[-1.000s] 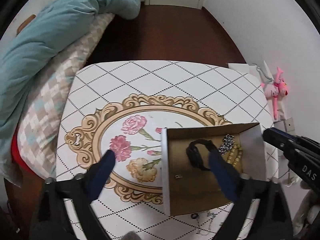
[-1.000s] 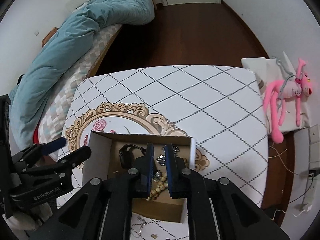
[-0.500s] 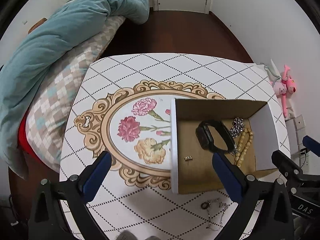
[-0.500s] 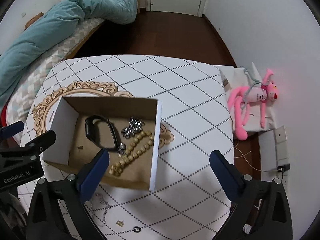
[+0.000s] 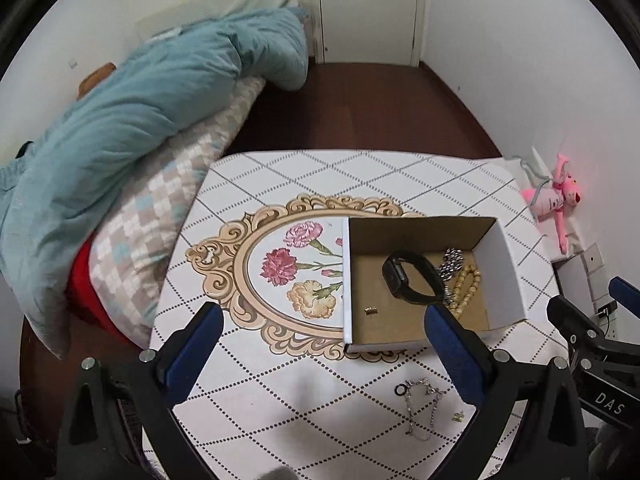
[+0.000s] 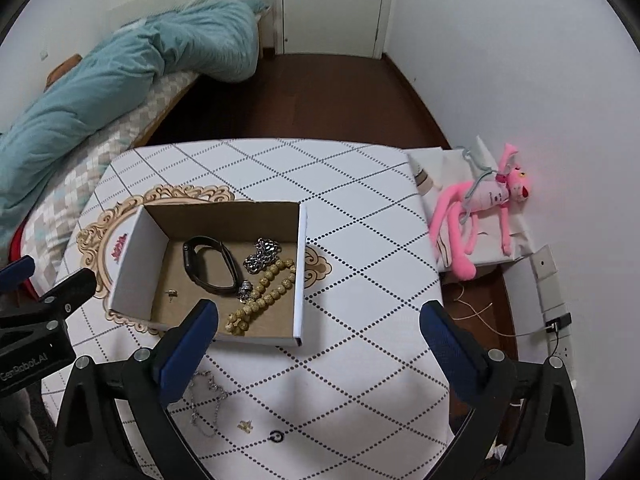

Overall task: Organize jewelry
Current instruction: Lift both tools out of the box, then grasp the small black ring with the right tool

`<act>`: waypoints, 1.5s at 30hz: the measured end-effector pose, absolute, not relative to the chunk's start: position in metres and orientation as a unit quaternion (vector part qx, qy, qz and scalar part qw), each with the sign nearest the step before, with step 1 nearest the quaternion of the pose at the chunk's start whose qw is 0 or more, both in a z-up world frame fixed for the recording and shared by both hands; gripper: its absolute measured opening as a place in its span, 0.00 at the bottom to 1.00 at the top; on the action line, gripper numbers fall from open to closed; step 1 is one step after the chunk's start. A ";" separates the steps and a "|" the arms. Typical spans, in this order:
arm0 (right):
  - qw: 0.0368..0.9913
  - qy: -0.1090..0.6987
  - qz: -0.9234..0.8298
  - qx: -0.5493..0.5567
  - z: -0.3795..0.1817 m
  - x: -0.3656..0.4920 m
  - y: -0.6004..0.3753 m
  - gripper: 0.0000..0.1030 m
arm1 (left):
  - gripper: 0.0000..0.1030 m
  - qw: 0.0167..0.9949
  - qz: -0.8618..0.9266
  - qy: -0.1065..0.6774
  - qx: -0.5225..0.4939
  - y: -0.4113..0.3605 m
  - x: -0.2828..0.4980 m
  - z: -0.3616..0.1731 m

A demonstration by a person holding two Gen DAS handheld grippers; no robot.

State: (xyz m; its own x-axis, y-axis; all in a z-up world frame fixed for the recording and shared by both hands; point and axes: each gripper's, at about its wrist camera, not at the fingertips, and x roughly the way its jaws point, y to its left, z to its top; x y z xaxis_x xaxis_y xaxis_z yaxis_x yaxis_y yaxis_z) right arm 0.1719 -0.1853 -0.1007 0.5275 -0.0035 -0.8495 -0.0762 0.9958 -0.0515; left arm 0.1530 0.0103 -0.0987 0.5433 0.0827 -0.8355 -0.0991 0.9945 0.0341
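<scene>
A cardboard box (image 5: 500, 280) (image 6: 132, 256) stands on the patterned table (image 5: 320, 184) (image 6: 360, 200). Inside it lie a black watch band (image 5: 408, 276) (image 6: 208, 264), a silver chain (image 5: 452, 262) (image 6: 262, 256), a beaded bracelet (image 5: 466, 288) (image 6: 260, 300) and a small stud (image 5: 371, 311) (image 6: 172, 293). On the cloth in front of the box lie a thin silver chain (image 5: 420, 404) (image 6: 206, 400), a black ring (image 5: 400, 390) (image 6: 276, 436) and a gold earring (image 5: 457, 416) (image 6: 245, 425). My left gripper (image 5: 322, 320) hangs open above the box's near left corner. My right gripper (image 6: 320, 314) is wide open above its near right corner, holding nothing.
A bed with a teal quilt (image 5: 140, 112) runs along the table's left side. A pink plush toy (image 6: 480, 208) lies on a white bag right of the table, near wall sockets (image 6: 556, 304). Dark floor and a white door (image 6: 332, 4) lie beyond.
My right gripper, shut over the beaded bracelet in the box, has opened wide and left it lying there. Both grippers have drawn back and up from the box.
</scene>
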 end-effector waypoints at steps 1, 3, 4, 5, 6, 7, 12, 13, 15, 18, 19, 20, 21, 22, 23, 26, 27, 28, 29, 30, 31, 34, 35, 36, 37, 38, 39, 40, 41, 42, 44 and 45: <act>0.877 0.479 0.019 -0.040 -0.096 0.167 -0.186 0.99 | 1.00 0.882 0.049 0.469 -0.008 0.009 0.148 -0.094; 0.883 0.468 0.016 -0.038 -0.086 0.159 -0.188 0.99 | 1.00 0.886 0.047 0.461 -0.006 0.006 0.143 -0.086; 0.886 0.462 0.014 -0.035 -0.080 0.154 -0.189 0.99 | 1.00 0.888 0.046 0.457 -0.005 0.005 0.139 -0.082; 0.888 0.458 0.014 -0.033 -0.076 0.151 -0.190 0.99 | 1.00 0.891 0.045 0.452 -0.006 0.004 0.135 -0.076; 0.891 0.453 0.012 -0.033 -0.070 0.147 -0.192 0.99 | 1.00 0.894 0.043 0.447 -0.007 0.002 0.132 -0.071; 0.894 0.446 0.010 -0.033 -0.065 0.142 -0.193 0.99 | 1.00 0.896 0.042 0.442 -0.008 0.001 0.128 -0.066; 0.907 0.419 0.009 -0.028 -0.038 0.125 -0.197 0.99 | 1.00 0.904 0.034 0.427 -0.014 -0.005 0.115 -0.048; 0.909 0.416 0.008 -0.028 -0.034 0.123 -0.198 0.99 | 1.00 0.905 0.032 0.425 -0.015 -0.006 0.113 -0.046; 0.912 0.410 0.010 -0.024 -0.027 0.118 -0.199 0.99 | 1.00 0.906 0.030 0.421 -0.018 -0.007 0.109 -0.041; 0.914 0.405 0.013 -0.015 -0.021 0.110 -0.202 0.99 | 1.00 0.906 0.041 0.421 -0.016 -0.009 0.105 -0.039; 0.914 0.406 0.014 -0.011 -0.022 0.108 -0.203 0.99 | 1.00 0.905 0.048 0.423 -0.014 -0.009 0.104 -0.040; 0.912 0.409 0.015 -0.008 -0.022 0.106 -0.203 0.99 | 1.00 0.903 0.053 0.426 -0.012 -0.009 0.103 -0.044; 0.910 0.413 0.015 -0.005 -0.026 0.105 -0.204 0.99 | 1.00 0.902 0.053 0.428 -0.009 -0.009 0.102 -0.048; 0.908 0.420 0.013 -0.006 -0.031 0.104 -0.205 0.99 | 1.00 0.900 0.053 0.434 -0.007 -0.009 0.102 -0.054; 0.903 0.429 0.012 -0.008 -0.039 0.102 -0.206 0.99 | 1.00 0.895 0.055 0.442 -0.006 -0.008 0.102 -0.061; 0.885 0.465 0.018 0.000 -0.072 0.100 -0.207 0.99 | 1.00 0.882 0.060 0.468 0.001 -0.008 0.100 -0.091; 0.878 0.479 0.022 0.005 -0.087 0.100 -0.207 0.99 | 1.00 0.875 0.063 0.481 0.005 -0.008 0.100 -0.104; 0.870 0.492 0.026 0.009 -0.102 0.099 -0.207 0.98 | 1.00 0.868 0.066 0.493 0.009 -0.008 0.100 -0.117; 0.864 0.503 0.029 0.011 -0.115 0.098 -0.206 0.97 | 1.00 0.862 0.067 0.503 0.011 -0.007 0.099 -0.127; 0.856 0.515 0.032 0.013 -0.129 0.097 -0.205 0.92 | 1.00 0.854 0.068 0.515 0.013 -0.007 0.098 -0.139; 0.848 0.529 0.037 0.016 -0.144 0.096 -0.203 0.86 | 1.00 0.847 0.069 0.528 0.015 -0.006 0.098 -0.151; 0.831 0.554 0.048 0.031 -0.178 0.091 -0.200 0.75 | 1.00 0.832 0.070 0.550 0.017 -0.005 0.094 -0.175; 0.828 0.558 0.050 0.036 -0.188 0.088 -0.198 0.75 | 1.00 0.827 0.071 0.557 0.019 -0.004 0.093 -0.182; 0.825 0.561 0.052 0.042 -0.197 0.086 -0.198 0.74 | 1.00 0.823 0.072 0.563 0.019 -0.004 0.092 -0.188; 0.824 0.562 0.053 0.045 -0.203 0.085 -0.198 0.71 | 1.00 0.820 0.074 0.568 0.018 -0.003 0.091 -0.194; 0.824 0.562 0.053 0.046 -0.208 0.083 -0.198 0.68 | 1.00 0.818 0.074 0.571 0.016 -0.001 0.090 -0.197; 0.824 0.562 0.053 0.046 -0.213 0.082 -0.197 0.63 | 1.00 0.816 0.074 0.573 0.015 -0.001 0.089 -0.201; 0.824 0.562 0.052 0.046 -0.217 0.081 -0.196 0.60 | 1.00 0.814 0.075 0.576 0.016 0.000 0.088 -0.204; 0.824 0.563 0.052 0.044 -0.220 0.081 -0.195 0.59 | 1.00 0.813 0.075 0.578 0.016 0.000 0.088 -0.206; 0.823 0.565 0.052 0.042 -0.224 0.081 -0.193 0.56 | 1.00 0.811 0.076 0.579 0.017 0.000 0.088 -0.208; 0.829 0.556 0.049 0.029 -0.226 0.080 -0.190 0.51 | 1.00 0.810 0.078 0.582 0.017 0.000 0.088 -0.211; 0.832 0.552 0.047 0.018 -0.227 0.079 -0.187 0.49 | 1.00 0.809 0.078 0.582 0.017 0.000 0.088 -0.212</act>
State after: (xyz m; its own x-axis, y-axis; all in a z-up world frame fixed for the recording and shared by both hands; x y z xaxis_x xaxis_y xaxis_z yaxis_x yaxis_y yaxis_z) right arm 0.0793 -0.1871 -0.2275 0.3854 0.0982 -0.9175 -0.0576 0.9949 0.0823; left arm 0.0884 -0.0004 -0.2120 0.3103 0.1460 -0.9394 -0.1067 0.9872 0.1182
